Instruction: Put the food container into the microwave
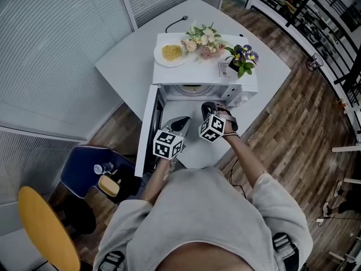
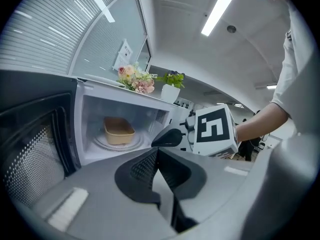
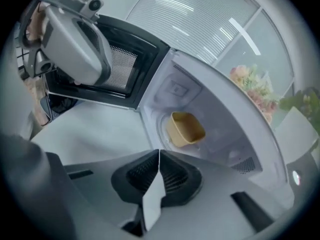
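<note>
Tan rectangular food container [image 2: 119, 130] is set on the turntable [image 2: 102, 143] inside the open white microwave [image 2: 100, 91], straight ahead of both grippers. Fingers of the left gripper [image 2: 157, 151] and right gripper [image 3: 159, 154] are closed on nothing. Its dark-windowed door [image 2: 35, 144], swung left, is judged nearer the left gripper.

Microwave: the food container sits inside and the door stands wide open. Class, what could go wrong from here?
1. A hard push on the open door could jolt the microwave and shake the plate, flowers and potted plant on top.
2. The left gripper and right gripper, both shut and empty, sit close together before the opening. Moving one to the door might knock the other.
</note>
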A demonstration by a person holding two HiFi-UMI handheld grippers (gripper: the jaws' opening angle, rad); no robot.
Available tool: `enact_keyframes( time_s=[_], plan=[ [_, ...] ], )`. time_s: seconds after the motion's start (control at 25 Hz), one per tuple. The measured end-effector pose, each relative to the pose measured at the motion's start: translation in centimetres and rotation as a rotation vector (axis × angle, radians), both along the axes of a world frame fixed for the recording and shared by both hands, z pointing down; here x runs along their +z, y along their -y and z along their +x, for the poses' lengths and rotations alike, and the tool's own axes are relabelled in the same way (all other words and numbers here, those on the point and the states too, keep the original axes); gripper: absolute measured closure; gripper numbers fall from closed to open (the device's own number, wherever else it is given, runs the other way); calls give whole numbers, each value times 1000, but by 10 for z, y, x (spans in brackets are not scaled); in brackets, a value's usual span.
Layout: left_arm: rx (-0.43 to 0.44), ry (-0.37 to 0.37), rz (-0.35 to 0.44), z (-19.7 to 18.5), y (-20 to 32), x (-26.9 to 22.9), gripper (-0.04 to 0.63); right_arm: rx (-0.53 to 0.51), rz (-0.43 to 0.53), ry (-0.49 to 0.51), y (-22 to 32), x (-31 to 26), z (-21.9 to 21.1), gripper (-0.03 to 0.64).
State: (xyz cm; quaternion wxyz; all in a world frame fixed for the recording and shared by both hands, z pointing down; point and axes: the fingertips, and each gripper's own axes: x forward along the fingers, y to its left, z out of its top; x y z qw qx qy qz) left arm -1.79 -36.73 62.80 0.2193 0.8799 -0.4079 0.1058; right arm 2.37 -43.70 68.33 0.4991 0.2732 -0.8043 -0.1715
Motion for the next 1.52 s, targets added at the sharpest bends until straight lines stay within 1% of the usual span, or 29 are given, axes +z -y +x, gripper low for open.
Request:
enact_keyframes(
  time_s=[0.16,0.4,0.6,0.76,0.96,1.24,1.52],
  plan=[
    [6,4,3,3,-2,-1,584,46,-25,48,-11,-6,7,601],
    [12,13,3,5,-5,-2,584,123,-64,168,-24,-20,15,603],
    [17,22,6,7,-5,-2,584,201,-107,304,-34,-31,24,603],
    [28,32,12,8,-6,-4,584,265,-156,433,-43,-37,30,603],
    [37,42,13,9,-8,-4,584,332,-179,541,-51,-41,38,603],
    [51,51,14,9,-7,-4,584,412,-171,685,-58,-53,59,603],
    [54,51,16,11,-4,-4,584,478,-158,740,-67,-54,80,603]
  ],
)
